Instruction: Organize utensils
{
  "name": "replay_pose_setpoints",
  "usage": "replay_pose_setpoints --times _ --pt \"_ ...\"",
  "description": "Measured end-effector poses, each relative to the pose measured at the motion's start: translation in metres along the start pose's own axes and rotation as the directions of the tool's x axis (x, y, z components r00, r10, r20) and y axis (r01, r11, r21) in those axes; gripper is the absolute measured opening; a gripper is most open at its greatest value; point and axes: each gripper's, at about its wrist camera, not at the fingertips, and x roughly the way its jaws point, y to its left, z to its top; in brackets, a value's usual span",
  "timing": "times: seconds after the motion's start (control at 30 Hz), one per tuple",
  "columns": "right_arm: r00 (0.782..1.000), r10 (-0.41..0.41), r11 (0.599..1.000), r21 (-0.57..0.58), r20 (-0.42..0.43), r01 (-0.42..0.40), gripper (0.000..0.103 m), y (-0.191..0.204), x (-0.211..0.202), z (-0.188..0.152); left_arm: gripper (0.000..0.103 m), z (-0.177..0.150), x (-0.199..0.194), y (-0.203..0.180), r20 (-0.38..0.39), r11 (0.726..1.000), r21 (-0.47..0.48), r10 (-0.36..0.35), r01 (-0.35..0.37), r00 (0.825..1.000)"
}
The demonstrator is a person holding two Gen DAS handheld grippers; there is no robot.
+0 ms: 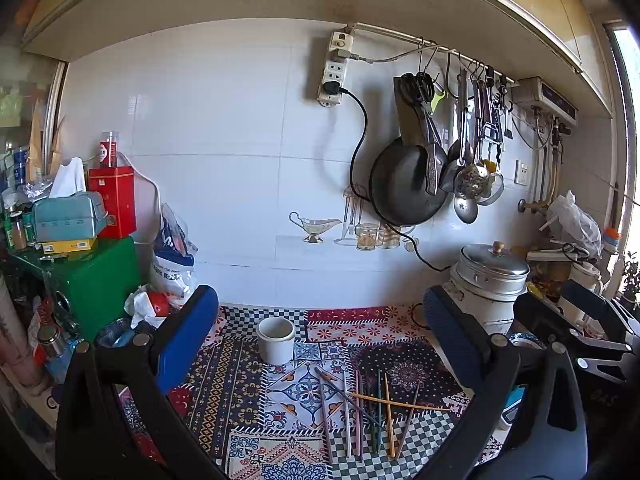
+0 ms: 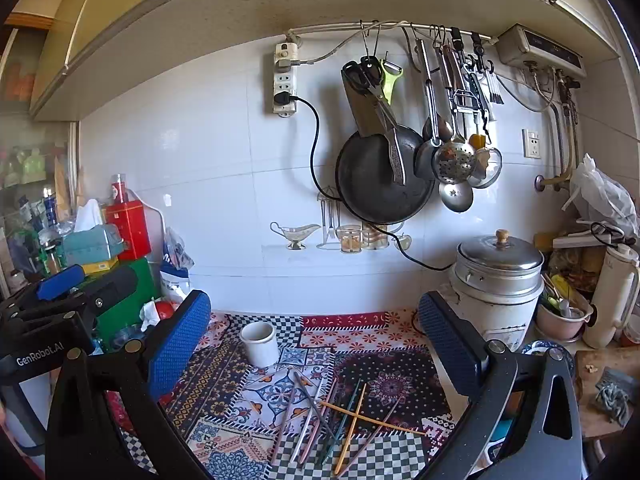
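Observation:
Several coloured chopsticks (image 1: 368, 412) (image 2: 340, 420) lie in a loose crossed pile on the patterned cloth (image 1: 248, 392) (image 2: 224, 380). A white cup (image 1: 276, 340) (image 2: 260, 343) stands upright and empty behind them, to the left. My left gripper (image 1: 320, 320) hovers above the cloth, open wide, blue pads apart with nothing between them. My right gripper (image 2: 314, 320) is likewise open and empty, held beside the left one. The right gripper also shows at the right edge of the left wrist view (image 1: 576, 328), and the left gripper at the left edge of the right wrist view (image 2: 60, 296).
A lidded metal pot (image 1: 494, 276) (image 2: 500, 276) stands at the back right. A green box (image 1: 96, 276), red tin (image 1: 114, 200) and tissue box (image 1: 68, 216) crowd the left. A black wok (image 1: 408, 184) (image 2: 384, 180) and ladles hang on the tiled wall. A pink bowl (image 2: 560, 316) and white jug (image 2: 612, 296) sit far right.

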Motion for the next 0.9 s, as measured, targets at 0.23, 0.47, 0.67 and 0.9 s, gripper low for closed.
replay_pose_setpoints --times 0.23,0.47,0.67,0.9 --pt "1.000 -0.005 1.000 0.006 -0.005 0.005 0.103 -0.001 -0.001 -0.001 0.103 0.000 0.001 0.000 -0.002 1.000 0.001 -0.002 0.002 1.000" --pt "1.000 -0.011 1.000 -0.004 -0.016 0.011 0.103 0.002 0.001 0.000 0.103 0.000 0.004 -0.001 -0.007 1.000 0.003 -0.001 0.001 1.000" --pt "1.000 -0.015 1.000 -0.006 -0.021 0.015 0.103 0.002 0.002 0.001 0.103 -0.001 0.006 -0.001 -0.009 1.000 0.001 0.001 -0.001 1.000" --pt "1.000 -0.018 1.000 -0.003 -0.025 0.018 0.103 0.001 0.004 0.001 0.103 -0.003 0.010 0.003 -0.013 1.000 -0.006 -0.001 0.001 1.000"
